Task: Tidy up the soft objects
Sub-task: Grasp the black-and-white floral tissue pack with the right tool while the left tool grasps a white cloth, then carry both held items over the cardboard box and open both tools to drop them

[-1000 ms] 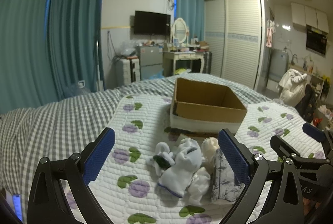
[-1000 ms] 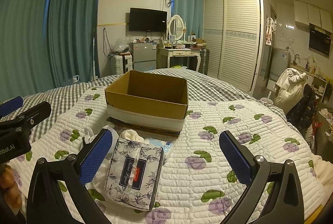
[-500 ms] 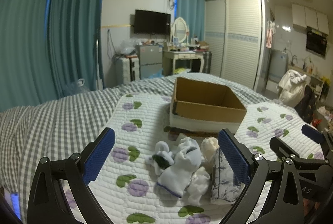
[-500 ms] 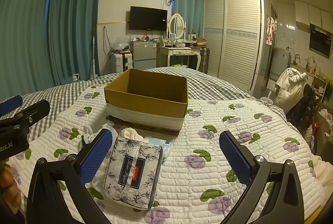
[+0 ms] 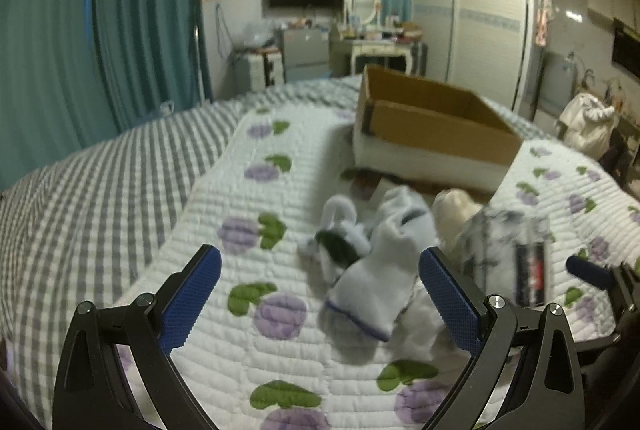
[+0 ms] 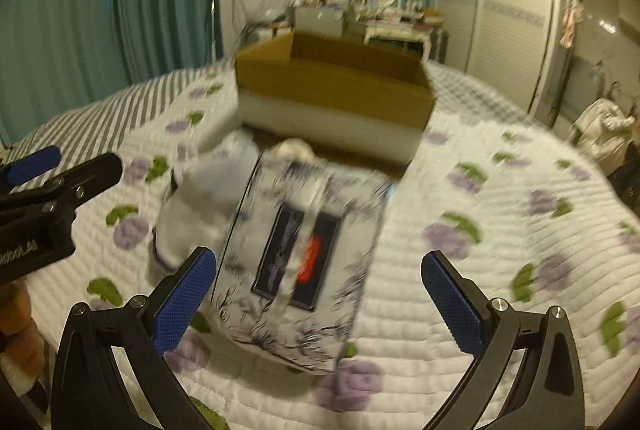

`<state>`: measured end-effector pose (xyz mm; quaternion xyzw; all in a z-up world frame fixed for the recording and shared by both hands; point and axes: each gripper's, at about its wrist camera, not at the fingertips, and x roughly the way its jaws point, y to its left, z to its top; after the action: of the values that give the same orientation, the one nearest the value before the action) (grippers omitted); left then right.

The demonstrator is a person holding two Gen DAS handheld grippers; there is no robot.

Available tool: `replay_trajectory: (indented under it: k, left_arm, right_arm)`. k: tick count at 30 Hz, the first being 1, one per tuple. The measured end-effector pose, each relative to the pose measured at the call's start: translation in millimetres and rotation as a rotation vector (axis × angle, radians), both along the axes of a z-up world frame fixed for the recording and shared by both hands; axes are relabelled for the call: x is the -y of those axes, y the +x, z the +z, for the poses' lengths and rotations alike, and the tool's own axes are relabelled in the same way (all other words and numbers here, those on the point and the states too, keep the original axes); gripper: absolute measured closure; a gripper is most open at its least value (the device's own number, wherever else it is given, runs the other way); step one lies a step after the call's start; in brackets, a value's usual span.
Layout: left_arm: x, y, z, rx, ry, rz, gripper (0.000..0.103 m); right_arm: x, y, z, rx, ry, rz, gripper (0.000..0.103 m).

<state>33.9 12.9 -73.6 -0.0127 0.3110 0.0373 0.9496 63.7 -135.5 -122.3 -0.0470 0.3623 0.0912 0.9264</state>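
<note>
A pile of soft things lies on the quilted bed in front of an open cardboard box (image 5: pixel 432 126) (image 6: pixel 332 90). White socks (image 5: pixel 380 262) (image 6: pixel 200 206), one with a dark patch (image 5: pixel 336 246), lie left of a floral tissue pack (image 6: pixel 300 254) (image 5: pixel 516 250). A cream soft item (image 5: pixel 452 202) sits behind them. My left gripper (image 5: pixel 320 298) is open above the socks. My right gripper (image 6: pixel 320 298) is open, with the tissue pack between its fingers. The right wrist view is blurred.
The bed has a white quilt with purple flowers (image 5: pixel 280 314) over a grey checked cover (image 5: pixel 100 190). Teal curtains, a television, a dresser and a wardrobe stand behind the bed. The left gripper's arm shows in the right wrist view (image 6: pixel 52 190).
Both grippers have moved forward and down toward the pile. The tissue pack now fills much more of the right wrist view. Both stay open.
</note>
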Motion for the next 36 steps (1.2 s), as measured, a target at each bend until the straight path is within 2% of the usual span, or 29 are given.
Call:
replay_trajectory:
  k: [3,6,9,13,17,19,21,24,27,29,31,36]
  left_arm:
    - [2.3,3.9,-5.4,-0.029,0.005,0.000,0.002]
    - [8.9,5.9,-8.1,-0.048,0.020,-0.013,0.002]
    - [14.4,5.4,-7.5,-0.052,0.034,-0.029,0.003]
    - [26.8,5.8,-8.9,-0.062,0.039,-0.068,0.003]
    - [49.4,4.3,-20.6,-0.113,0.004,-0.133,0.004]
    - [61.1,4.6,-30.6,-0.149,-0.008,-0.163,0.021]
    - [72.0,10.0,-45.6,-0.209,-0.023,-0.183,0.028]
    - [79.8,19.2,-62.5,-0.262,-0.058,-0.208,0.044]
    - [84.8,27.8,-70.0,-0.264,-0.026,-0.193,0.044]
    - [86.4,33.2,-69.3,-0.253,-0.018,-0.191,0.051]
    - [84.0,36.3,-68.9,-0.248,-0.015,-0.190,0.064]
    - [79.1,31.8,-68.0,-0.242,-0.019,-0.202,0.070]
  right_arm:
    - [-3.4,6.2,-16.6,-0.055,0.011,0.014,0.002]
    - [-3.0,11.3,-28.1,-0.095,0.050,0.039,0.018]
    - [2.0,9.5,-26.8,-0.093,0.082,0.054,0.039]
    - [22.7,-1.3,-11.7,-0.064,0.133,0.058,0.048]
    - [55.6,-9.7,13.3,-0.012,0.179,0.019,0.050]
    - [67.5,-10.3,22.6,0.004,0.178,-0.007,0.050]
    - [80.7,-9.8,27.1,0.012,0.182,-0.040,0.050]
    - [94.6,-4.6,27.0,0.000,0.215,-0.069,0.050]
    - [94.8,-0.1,21.3,-0.018,0.217,-0.065,0.050]
    - [91.4,3.3,16.4,-0.030,0.209,-0.053,0.050]
    - [87.6,4.0,11.0,-0.040,0.204,-0.044,0.050]
    - [82.4,4.0,4.6,-0.054,0.199,-0.019,0.050]
